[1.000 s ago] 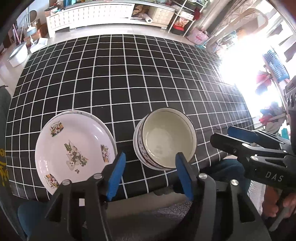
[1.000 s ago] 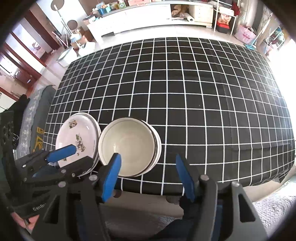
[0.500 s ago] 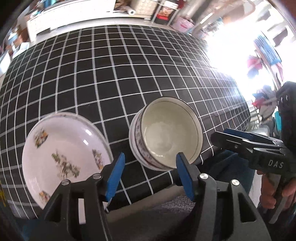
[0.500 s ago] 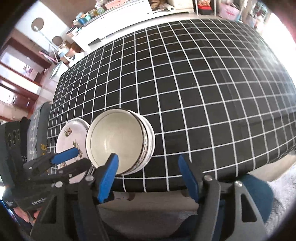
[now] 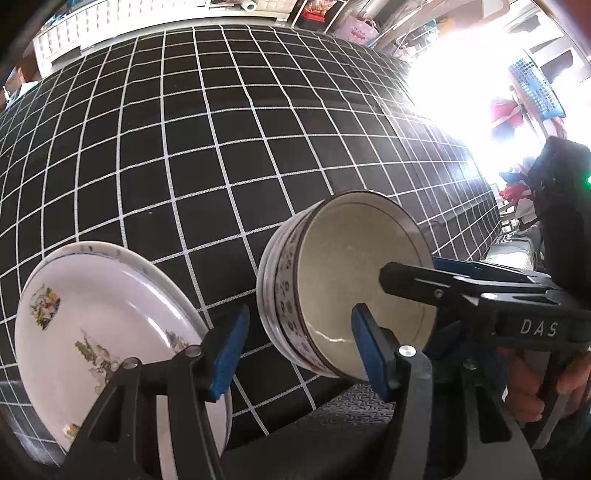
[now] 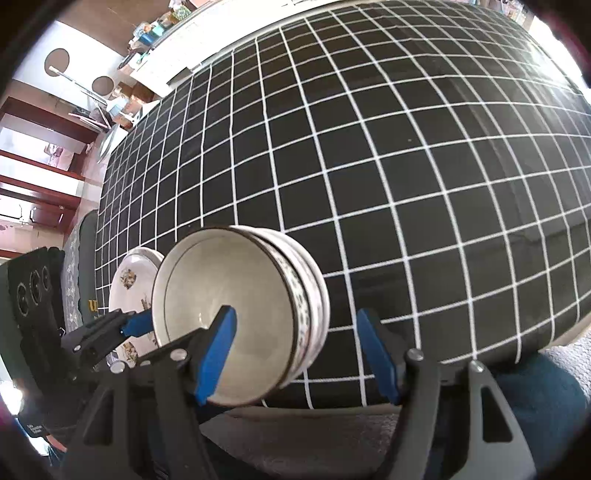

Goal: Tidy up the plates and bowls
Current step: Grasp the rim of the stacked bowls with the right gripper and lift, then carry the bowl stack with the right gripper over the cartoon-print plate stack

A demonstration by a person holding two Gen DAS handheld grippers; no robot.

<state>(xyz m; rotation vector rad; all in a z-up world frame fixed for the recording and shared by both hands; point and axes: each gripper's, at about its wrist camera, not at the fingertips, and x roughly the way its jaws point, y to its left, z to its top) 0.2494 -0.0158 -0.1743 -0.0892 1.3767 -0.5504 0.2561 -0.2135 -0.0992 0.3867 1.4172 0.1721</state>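
Observation:
A stack of patterned bowls [image 5: 332,280] stands near the front edge of the black checked tablecloth [image 5: 221,129]; it also shows in the right wrist view [image 6: 236,314]. Left of it lies a stack of white flowered plates [image 5: 103,332], partly seen in the right wrist view [image 6: 131,280]. My left gripper [image 5: 299,350] is open, its jaws straddling the bowls' near left rim. My right gripper [image 6: 295,354] is open, its jaws straddling the bowls' right rim, one finger over the bowl's inside. It also shows in the left wrist view [image 5: 417,273].
The tablecloth [image 6: 369,147] stretches far behind the dishes. White cabinets [image 5: 110,22] and shelves stand beyond the table. A dark cushion lies below the front edge. Bright glare fills the right side of the left wrist view.
Both grippers have moved down and forward toward the bowl stack, which now looks much larger. The right gripper's finger now reaches over the bowl's rim. Bowls and plates have not moved.

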